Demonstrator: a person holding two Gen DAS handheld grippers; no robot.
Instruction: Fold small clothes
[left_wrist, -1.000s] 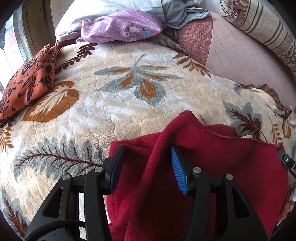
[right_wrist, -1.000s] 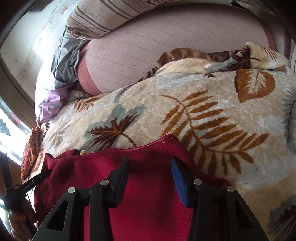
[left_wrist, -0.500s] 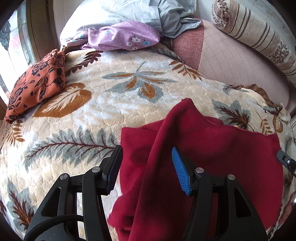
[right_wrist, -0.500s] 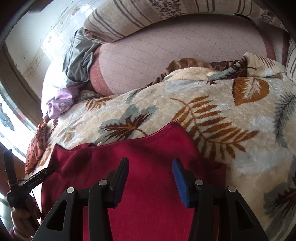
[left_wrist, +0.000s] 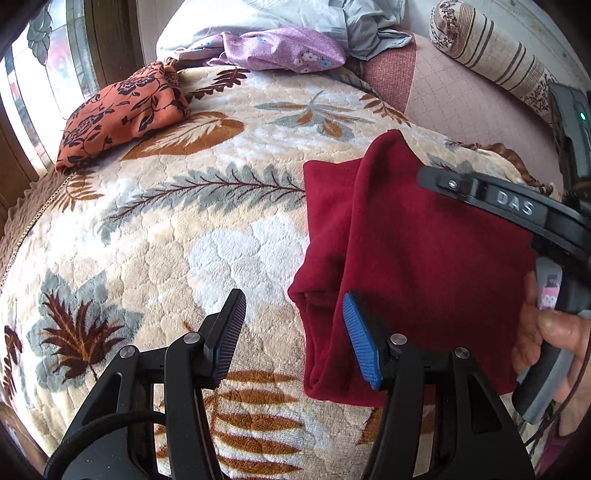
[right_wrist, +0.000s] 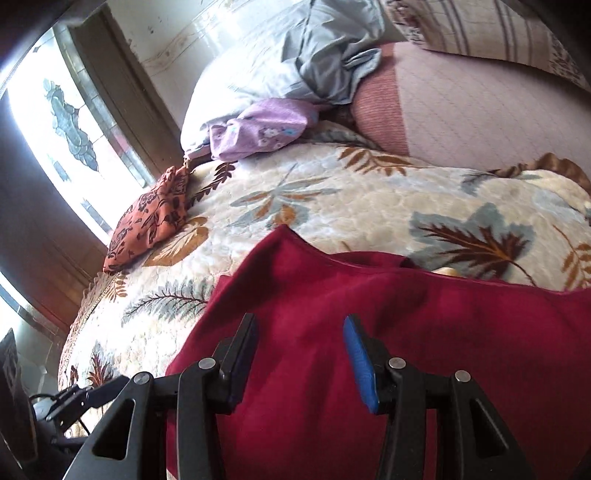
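A dark red garment (left_wrist: 417, 240) lies folded on the leaf-patterned blanket (left_wrist: 221, 236). Its left edge has a fold running up to a point. My left gripper (left_wrist: 291, 328) hovers open just above the blanket at the garment's lower left edge. Only that edge shows below the gap, and the pads (left_wrist: 360, 343) touch nothing. My right gripper (right_wrist: 301, 354) hangs open over the red garment (right_wrist: 369, 314), with cloth beneath it but none pinched. In the left wrist view a hand (left_wrist: 546, 332) holds the right gripper's handle at the right.
A folded orange floral cloth (left_wrist: 122, 114) lies at the blanket's far left by the window. A purple floral garment (left_wrist: 284, 48) and pale blue clothes (left_wrist: 332, 18) are heaped at the back. A pink cushion (left_wrist: 461, 99) and striped bolster (left_wrist: 487, 51) lie behind on the right.
My left gripper has slid left off the red garment, which lay between its jaws before. The right gripper has swung left and rolled, and more of the window side shows.
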